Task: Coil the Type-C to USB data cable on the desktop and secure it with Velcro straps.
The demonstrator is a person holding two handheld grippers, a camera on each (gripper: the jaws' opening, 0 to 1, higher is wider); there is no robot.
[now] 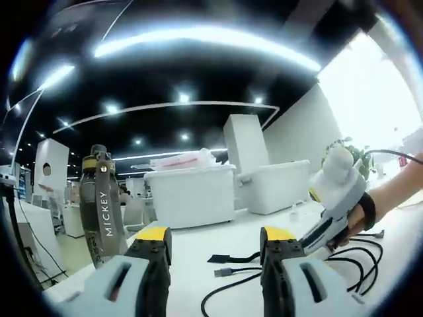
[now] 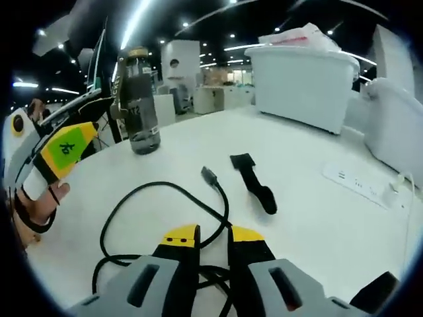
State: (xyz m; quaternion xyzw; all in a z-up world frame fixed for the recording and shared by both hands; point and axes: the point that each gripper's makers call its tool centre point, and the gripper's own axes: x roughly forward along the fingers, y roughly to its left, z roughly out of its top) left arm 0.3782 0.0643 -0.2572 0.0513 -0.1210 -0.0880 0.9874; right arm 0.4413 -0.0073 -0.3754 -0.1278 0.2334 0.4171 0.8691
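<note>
The black data cable (image 2: pixel 142 198) lies in loose loops on the white desk (image 2: pixel 310 218), its plug (image 2: pixel 209 176) pointing away from me. A black Velcro strap (image 2: pixel 254 181) lies flat just beyond the plug. My right gripper (image 2: pixel 213 235) is low over the desk, jaws drawn close with cable strands bunched between them. In the left gripper view the right gripper (image 1: pixel 314 239), held by a hand, touches down among the cable loops (image 1: pixel 353 261), with the strap (image 1: pixel 228 257) and plug (image 1: pixel 223 271) in front. My left gripper (image 1: pixel 215 241) hovers open and holds nothing.
A dark water bottle (image 2: pixel 139 105) with a strap marked MICKEY (image 1: pixel 106 214) stands at the desk's far left. White lidded bins (image 2: pixel 304 79) sit at the back. A white power strip (image 2: pixel 360 181) lies at the right. A person's hand (image 2: pixel 39 201) holds the left gripper.
</note>
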